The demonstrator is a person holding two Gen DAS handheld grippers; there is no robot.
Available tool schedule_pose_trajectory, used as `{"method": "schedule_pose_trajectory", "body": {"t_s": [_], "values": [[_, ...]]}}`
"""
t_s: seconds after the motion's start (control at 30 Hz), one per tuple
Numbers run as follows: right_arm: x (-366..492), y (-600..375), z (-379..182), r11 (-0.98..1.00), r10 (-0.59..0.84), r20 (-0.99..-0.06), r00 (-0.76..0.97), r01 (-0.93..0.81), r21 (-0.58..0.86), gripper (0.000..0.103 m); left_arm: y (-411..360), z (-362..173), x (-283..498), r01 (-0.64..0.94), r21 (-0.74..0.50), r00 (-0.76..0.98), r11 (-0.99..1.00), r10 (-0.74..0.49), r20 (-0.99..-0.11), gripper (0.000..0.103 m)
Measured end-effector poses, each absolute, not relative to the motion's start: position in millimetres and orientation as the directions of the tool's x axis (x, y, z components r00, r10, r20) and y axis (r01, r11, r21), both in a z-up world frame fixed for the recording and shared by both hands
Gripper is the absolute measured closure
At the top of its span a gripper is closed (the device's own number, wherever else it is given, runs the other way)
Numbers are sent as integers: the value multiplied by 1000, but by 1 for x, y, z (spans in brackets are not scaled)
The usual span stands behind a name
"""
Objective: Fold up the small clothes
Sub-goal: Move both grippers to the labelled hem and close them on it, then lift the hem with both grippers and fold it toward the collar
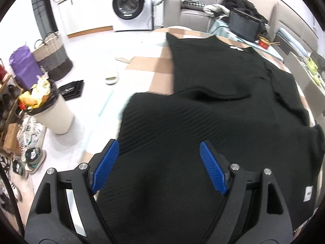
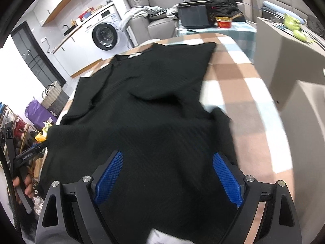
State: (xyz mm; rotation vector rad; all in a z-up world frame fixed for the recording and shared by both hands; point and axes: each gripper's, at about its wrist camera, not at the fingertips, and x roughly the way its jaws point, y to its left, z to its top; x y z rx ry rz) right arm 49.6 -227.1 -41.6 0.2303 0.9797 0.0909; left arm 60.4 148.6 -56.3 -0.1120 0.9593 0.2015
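A black ribbed garment [image 1: 223,93] lies spread on the checked table cover [image 1: 146,67]; its near part bulges up in a loose fold, and a small white label sits at its far collar. It also shows in the right wrist view [image 2: 154,93]. My left gripper [image 1: 159,150] is open, its blue pads wide apart just above the near-left edge of the garment. My right gripper [image 2: 167,160] is open too, above the near-right part of the garment. Neither holds any cloth. The left gripper's handle and the hand on it appear at the left edge of the right wrist view [image 2: 24,156].
The brown, white and blue checked table cover [image 2: 243,93] runs right of the garment. A full waste bin [image 1: 50,109], shoes, a woven basket [image 1: 52,55] and a purple bag stand on the floor at left. A washing machine [image 1: 132,6], sofa and black box [image 2: 195,14] are behind.
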Motion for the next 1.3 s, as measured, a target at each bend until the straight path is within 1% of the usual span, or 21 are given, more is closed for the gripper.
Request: {"method": "schedule_pose_trajectory", "body": {"t_s": [0.2, 0.3, 0.33, 0.43, 0.57, 0.73, 0.83, 0.9, 0.93, 0.97, 1.0, 1.03, 1.07, 1.1, 1.13, 1.2, 1.3], "values": [[14, -263, -48, 974, 133, -839, 528, 88, 210, 11, 188, -65, 26, -288, 8, 539, 957, 169, -825, 23], [0, -274, -53, 972, 142, -848, 511, 91, 218, 12, 201, -73, 12, -297, 14, 526, 955, 176, -832, 23], [-4, -275, -56, 972, 148, -851, 504, 86, 221, 12, 204, -76, 7, -296, 8, 522, 955, 169, -836, 23], [-14, -275, -63, 970, 179, -857, 483, 59, 236, 16, 208, -84, -2, -296, -16, 511, 955, 145, -847, 23], [-22, -267, -70, 974, 186, -865, 467, 28, 225, 17, 208, -94, -2, -279, 0, 498, 960, 145, -855, 23], [-26, -259, -73, 975, 197, -867, 459, 2, 223, 18, 200, -105, 7, -243, -14, 466, 970, 104, -879, 23], [-25, -254, -76, 978, 195, -872, 449, -18, 210, 24, 192, -109, 12, -223, -24, 461, 974, 84, -884, 23], [-25, -251, -80, 980, 191, -876, 442, -30, 199, 26, 190, -110, 14, -219, -49, 467, 974, 60, -882, 25], [-27, -250, -80, 983, 176, -874, 452, -40, 177, 32, 188, -109, 14, -217, -54, 473, 975, 56, -879, 30], [-27, -248, -80, 986, 164, -874, 458, -52, 158, 38, 187, -109, 14, -215, -57, 481, 975, 55, -875, 39], [-27, -246, -80, 990, 139, -875, 464, -56, 127, 49, 185, -108, 14, -217, -59, 489, 974, 56, -870, 44], [-27, -246, -80, 991, 131, -874, 468, -61, 116, 64, 184, -107, 13, -217, -69, 500, 974, 50, -865, 57], [-27, -246, -80, 991, 134, -872, 471, -66, 117, 80, 184, -106, 11, -213, -78, 507, 974, 42, -861, 71], [-27, -246, -81, 991, 132, -872, 472, -67, 114, 86, 182, -105, 12, -201, -91, 517, 975, 27, -856, 80], [-27, -245, -81, 992, 129, -870, 476, -71, 108, 93, 182, -104, 10, -196, -102, 522, 975, 16, -853, 97], [-27, -244, -79, 991, 135, -866, 481, -80, 110, 96, 183, -102, 6, -203, -131, 541, 970, 0, -841, 98], [-33, -245, -65, 984, 177, -838, 517, -98, 147, 97, 182, -92, 0, -193, -151, 571, 970, -14, -821, 98]]}}
